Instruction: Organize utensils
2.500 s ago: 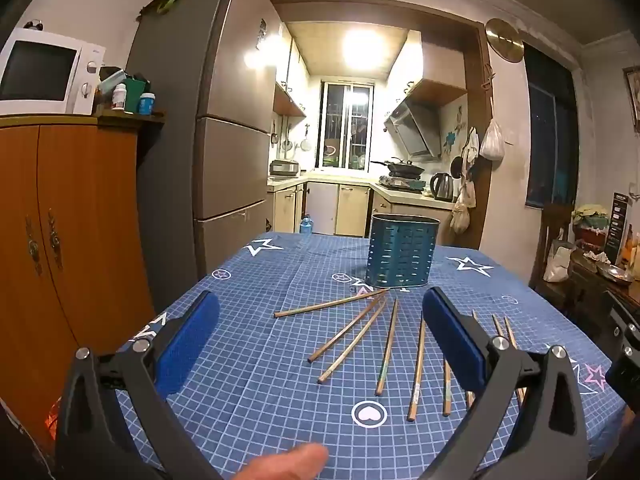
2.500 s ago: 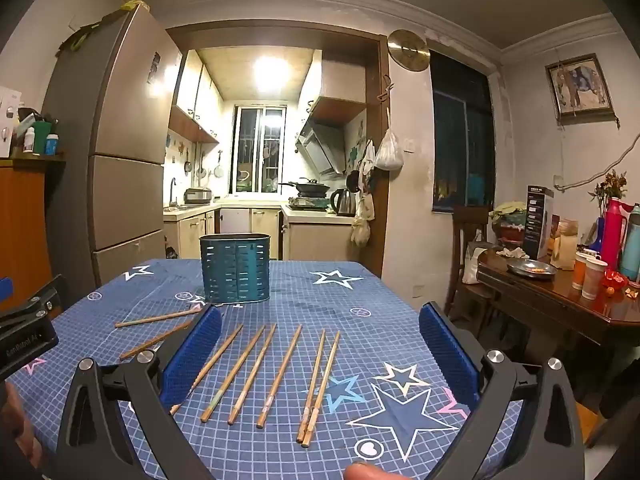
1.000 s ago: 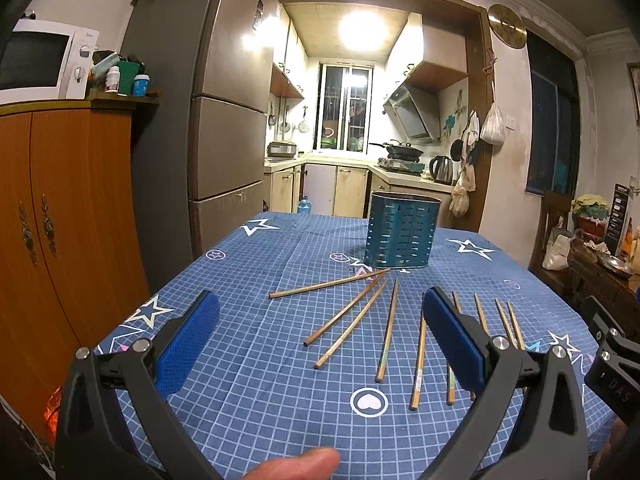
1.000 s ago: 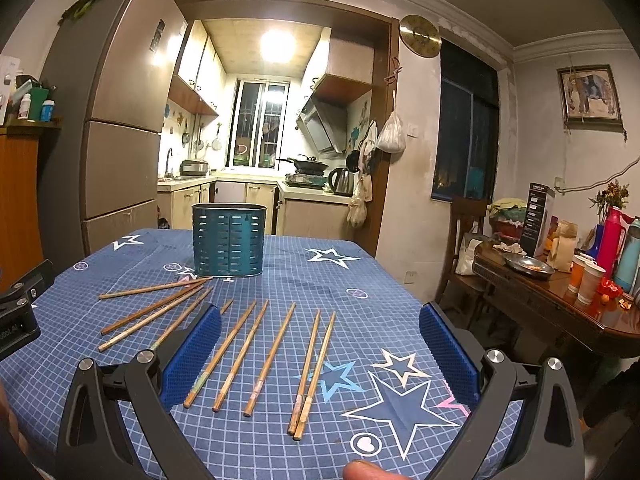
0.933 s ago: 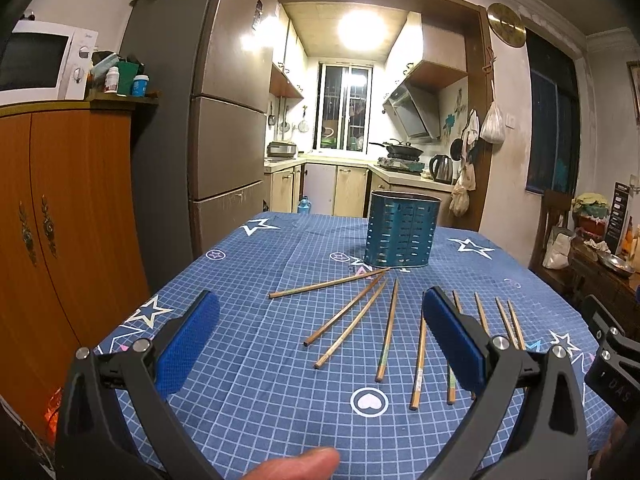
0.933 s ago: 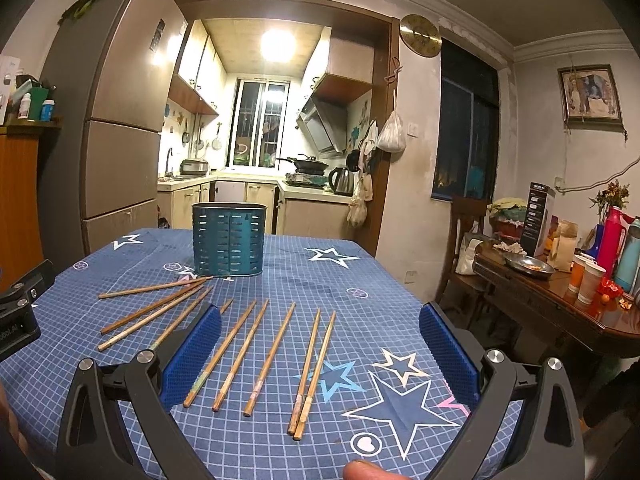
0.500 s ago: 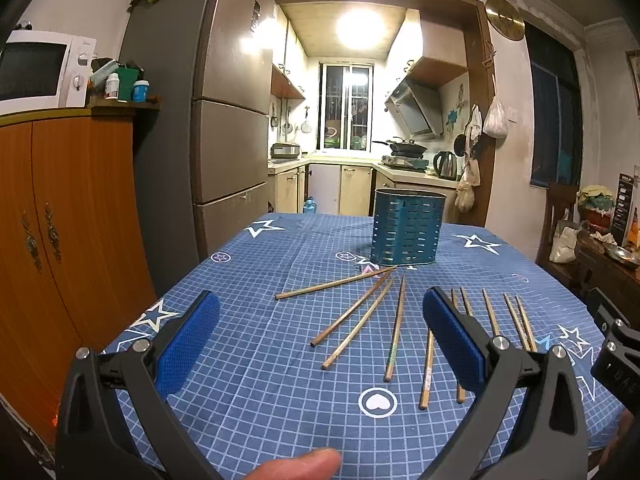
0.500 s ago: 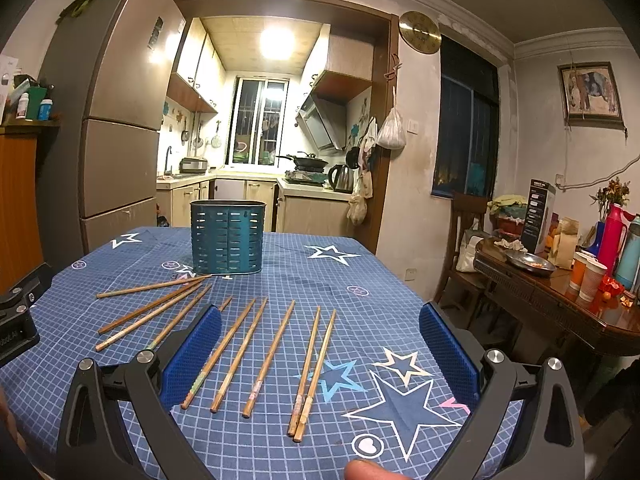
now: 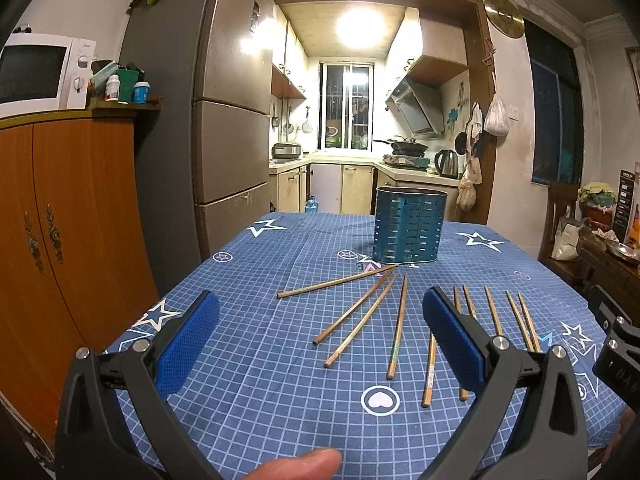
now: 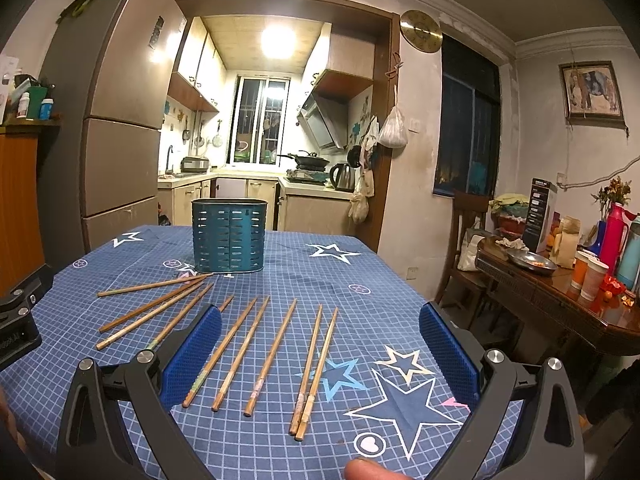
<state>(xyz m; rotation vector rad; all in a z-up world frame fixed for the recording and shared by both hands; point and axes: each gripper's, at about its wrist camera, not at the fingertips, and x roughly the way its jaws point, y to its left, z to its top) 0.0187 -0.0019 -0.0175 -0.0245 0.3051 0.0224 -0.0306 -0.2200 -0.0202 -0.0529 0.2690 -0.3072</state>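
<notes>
Left gripper (image 9: pixel 320 332) and right gripper (image 10: pixel 320 340): jaws spread wide, nothing held, both raised above the near edge of the table (image 10: pixel 380 280). The chopsticks (image 10: pixel 272 348) lie loose on the cloth in a fan, tips pointing toward the teal holder (image 10: pixel 228 236), which stands upright at the far centre and looks empty. Judgement: this layout gives each gripper a clear, separate stick to pick; no pick has begun

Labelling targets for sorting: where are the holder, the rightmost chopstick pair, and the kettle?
holder (image 10: pixel 229 238), right wrist view, front wall.
chopstick pair (image 10: pixel 316 364), right wrist view, mid-shaft of the two touching sticks.
kettle (image 10: pixel 343 177), right wrist view, body, on the kitchen counter.
</notes>
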